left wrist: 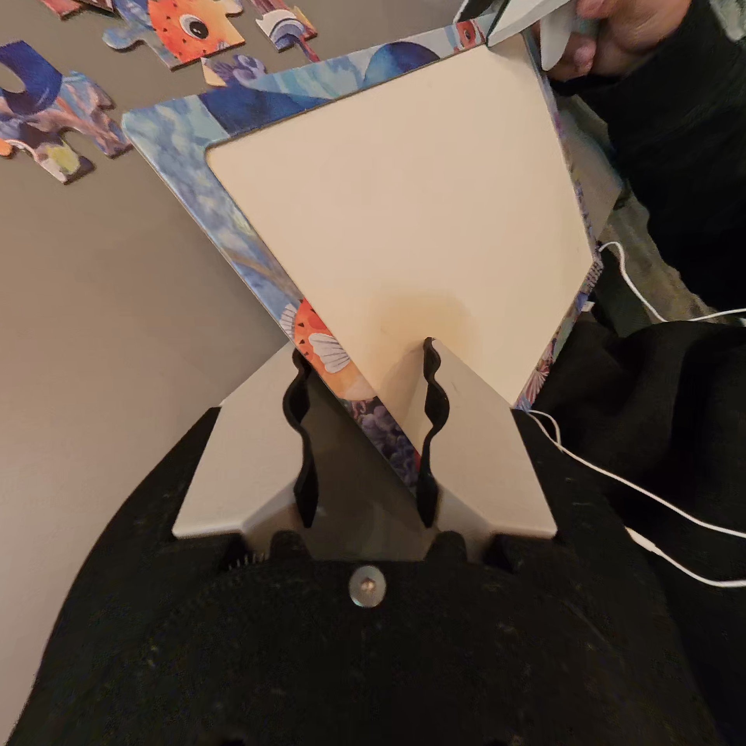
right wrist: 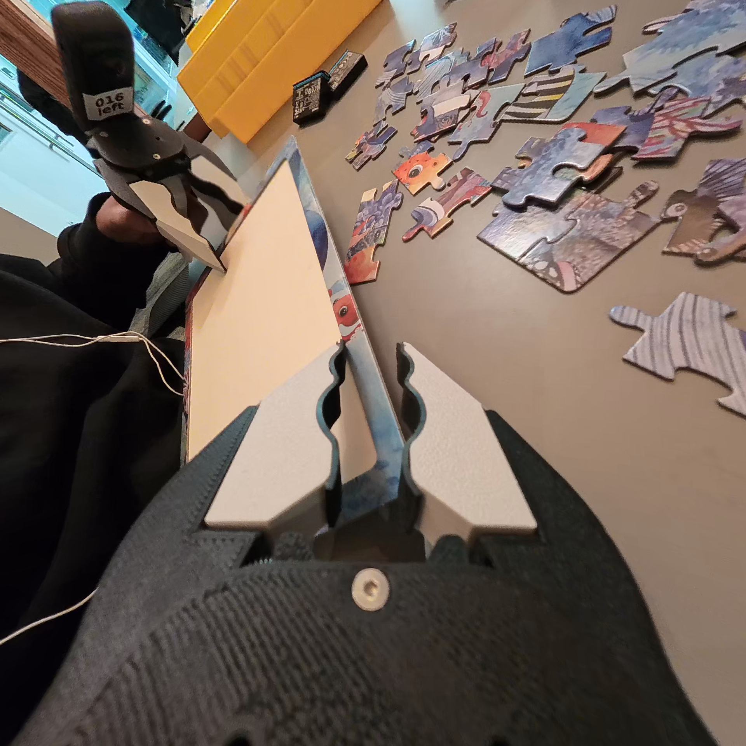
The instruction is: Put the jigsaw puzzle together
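Note:
The puzzle tray [left wrist: 403, 210] has a cream inside and a blue painted border. It lies tilted at the table edge, partly over a lap. My left gripper [left wrist: 365, 343] is open, its jaws wide astride the tray's near corner with the orange fish. It also shows in the right wrist view [right wrist: 202, 210]. My right gripper [right wrist: 371, 347] is shut on the tray [right wrist: 262, 282] at its blue border edge. It shows at the tray's far corner in the left wrist view [left wrist: 508, 24]. Loose puzzle pieces [right wrist: 541, 121] lie spread on the grey table [right wrist: 504, 343].
A joined block of pieces [right wrist: 565, 246] and a striped grey piece [right wrist: 686, 343] lie right of the tray. Yellow bins [right wrist: 274, 52] and two small black boxes [right wrist: 319, 93] stand at the far side. White cables [left wrist: 646, 504] run over dark clothing. More pieces [left wrist: 189, 32] lie beyond the tray. My right fingertips sit around 20 cm from my left ones.

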The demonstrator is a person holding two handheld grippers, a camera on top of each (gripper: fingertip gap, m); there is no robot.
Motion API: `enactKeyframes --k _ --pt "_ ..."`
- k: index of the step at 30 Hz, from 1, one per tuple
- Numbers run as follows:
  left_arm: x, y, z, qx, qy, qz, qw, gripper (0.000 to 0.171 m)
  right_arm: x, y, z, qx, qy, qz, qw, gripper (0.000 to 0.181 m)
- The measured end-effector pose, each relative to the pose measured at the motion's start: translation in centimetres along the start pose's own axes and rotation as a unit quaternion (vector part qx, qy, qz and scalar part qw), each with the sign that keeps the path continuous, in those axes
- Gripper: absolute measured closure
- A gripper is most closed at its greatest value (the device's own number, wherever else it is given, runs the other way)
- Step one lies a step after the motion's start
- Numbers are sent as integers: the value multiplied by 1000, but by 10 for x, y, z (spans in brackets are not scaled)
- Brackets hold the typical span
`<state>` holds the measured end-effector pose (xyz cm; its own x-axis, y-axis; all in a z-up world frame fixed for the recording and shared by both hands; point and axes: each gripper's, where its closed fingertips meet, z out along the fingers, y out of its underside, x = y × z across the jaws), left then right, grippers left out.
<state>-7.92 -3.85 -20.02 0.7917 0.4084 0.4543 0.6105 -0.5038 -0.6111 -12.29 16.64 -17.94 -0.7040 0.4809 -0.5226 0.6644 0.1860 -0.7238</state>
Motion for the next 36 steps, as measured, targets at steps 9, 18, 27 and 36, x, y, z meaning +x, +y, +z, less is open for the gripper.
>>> enactKeyframes --k 9,18,27,36 --pt "-13 -31 -25 79 -104 51 990 110 5 11 8 -26 28 -14 999 170" --pt "-15 -30 -25 83 -106 50 990 110 -4 6 5 -4 42 -31 999 165" --pt "-18 -31 -25 82 -116 58 988 110 -48 27 -11 15 117 -141 983 133" --pt "-15 -32 -19 81 -115 66 988 110 -107 71 -1 33 132 -158 978 107"
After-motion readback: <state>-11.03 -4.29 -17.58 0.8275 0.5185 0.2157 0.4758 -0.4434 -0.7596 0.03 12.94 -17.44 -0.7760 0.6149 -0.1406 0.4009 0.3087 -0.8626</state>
